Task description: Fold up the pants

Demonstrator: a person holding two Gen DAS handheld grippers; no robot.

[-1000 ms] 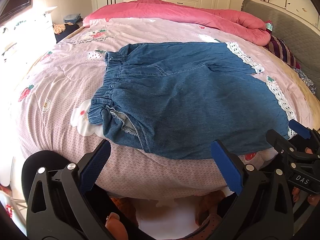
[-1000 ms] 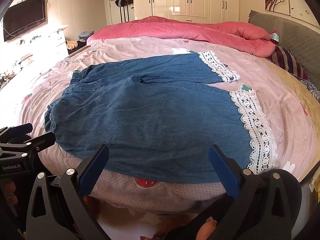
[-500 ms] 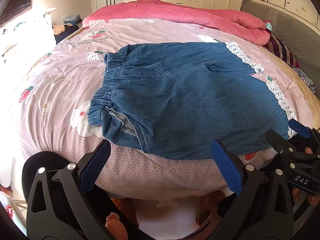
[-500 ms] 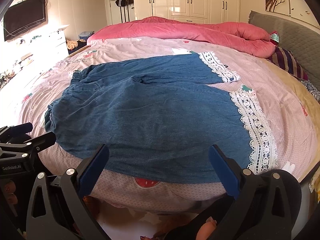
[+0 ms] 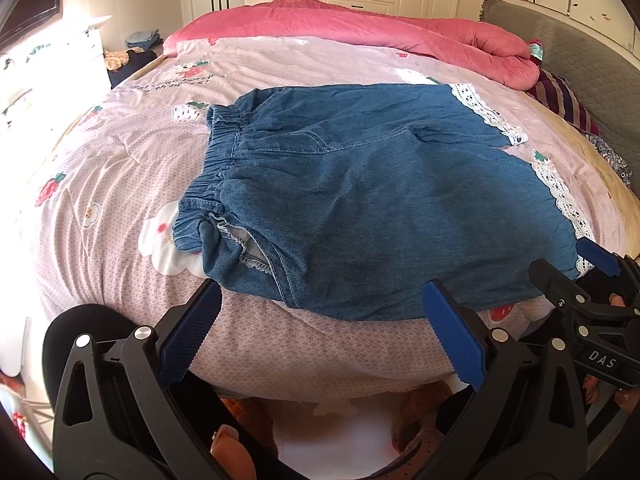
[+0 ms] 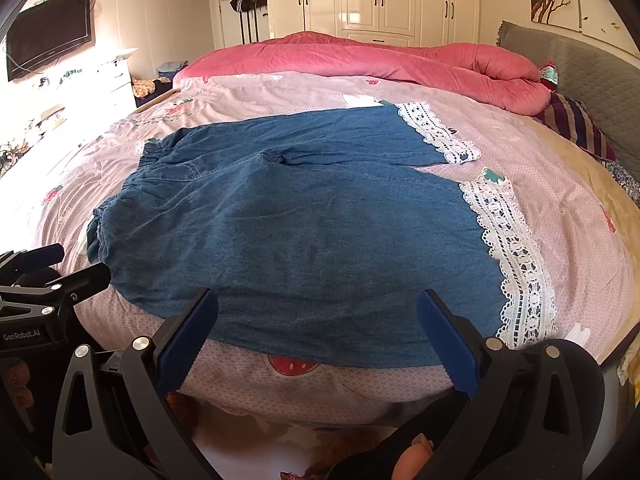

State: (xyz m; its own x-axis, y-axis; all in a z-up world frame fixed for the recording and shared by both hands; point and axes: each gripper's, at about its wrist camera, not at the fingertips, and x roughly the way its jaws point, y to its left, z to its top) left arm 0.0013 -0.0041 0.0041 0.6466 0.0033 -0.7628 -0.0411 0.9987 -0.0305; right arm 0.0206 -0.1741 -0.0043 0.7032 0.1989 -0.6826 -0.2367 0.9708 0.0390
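Note:
Blue denim pants (image 5: pixel 380 200) with white lace hems lie spread flat on the bed, elastic waistband to the left, legs to the right; they also show in the right wrist view (image 6: pixel 312 232). My left gripper (image 5: pixel 320 312) is open and empty, just short of the pants' near edge by the waist. My right gripper (image 6: pixel 318 318) is open and empty at the near edge of the closer leg. Each gripper shows in the other's view, the right one (image 5: pixel 592 268) and the left one (image 6: pixel 52 268).
The bed has a pink strawberry-print sheet (image 5: pixel 112 184). A rolled pink duvet (image 6: pixel 360 60) lies at the far side, a striped pillow (image 6: pixel 576 124) and grey headboard at right. A dresser and TV stand at left. The floor is below the bed's near edge.
Both grippers have edged slightly toward the pants. The pants have not moved.

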